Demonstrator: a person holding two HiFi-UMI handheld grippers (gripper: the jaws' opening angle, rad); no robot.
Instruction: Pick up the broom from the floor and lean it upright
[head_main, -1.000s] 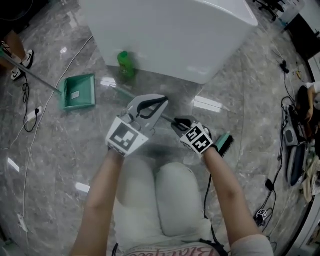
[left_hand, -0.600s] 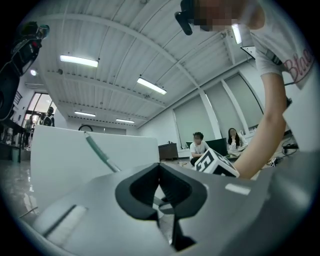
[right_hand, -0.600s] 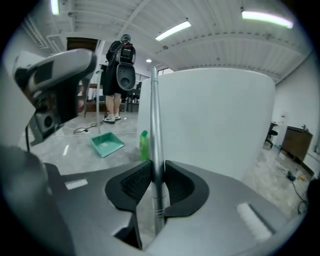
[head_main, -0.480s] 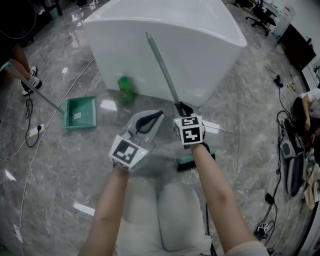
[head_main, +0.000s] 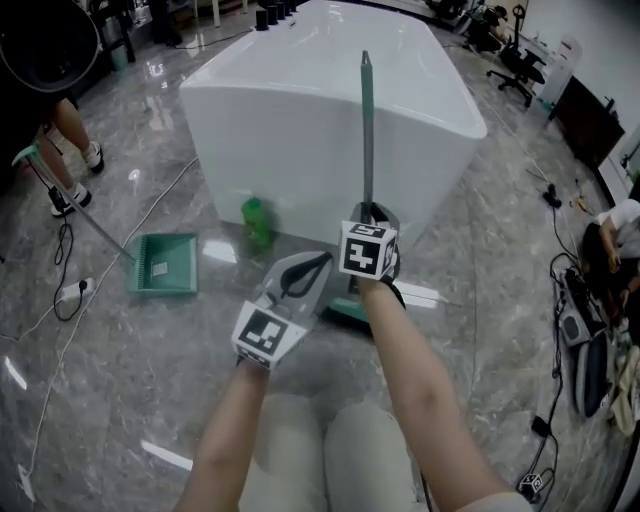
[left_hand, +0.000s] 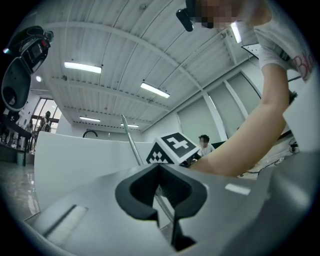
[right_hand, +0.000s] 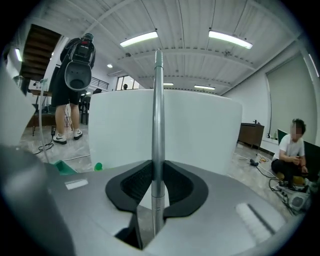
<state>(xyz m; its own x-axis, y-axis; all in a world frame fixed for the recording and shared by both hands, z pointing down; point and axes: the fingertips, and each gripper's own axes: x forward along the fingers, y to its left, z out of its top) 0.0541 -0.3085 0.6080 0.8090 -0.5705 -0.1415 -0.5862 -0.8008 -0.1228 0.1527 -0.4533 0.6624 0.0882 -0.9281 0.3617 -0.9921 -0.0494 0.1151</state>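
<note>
The broom stands nearly upright in front of me, its grey-green handle (head_main: 366, 130) rising against the white counter and its green head (head_main: 345, 308) low by the floor. My right gripper (head_main: 371, 212) is shut on the handle at mid-height. Its jaws have just been closing, and the handle (right_hand: 158, 110) runs straight up between the black pads (right_hand: 131, 186). My left gripper (head_main: 318, 263) hovers just left of the broom with its tips together and nothing in it. In the left gripper view the handle (left_hand: 131, 142) passes beyond the jaws, clear of them.
A big white counter (head_main: 300, 110) fills the space ahead. A green bottle (head_main: 257, 222) stands at its base. A green dustpan (head_main: 163, 265) lies to the left, near a standing person's legs (head_main: 70, 140) and floor cables (head_main: 60, 290). Another person (head_main: 625, 230) sits at the right among gear.
My right gripper has risen and swung the broom from lying low on the floor to standing upright. The left gripper has drifted slightly up, still empty.
</note>
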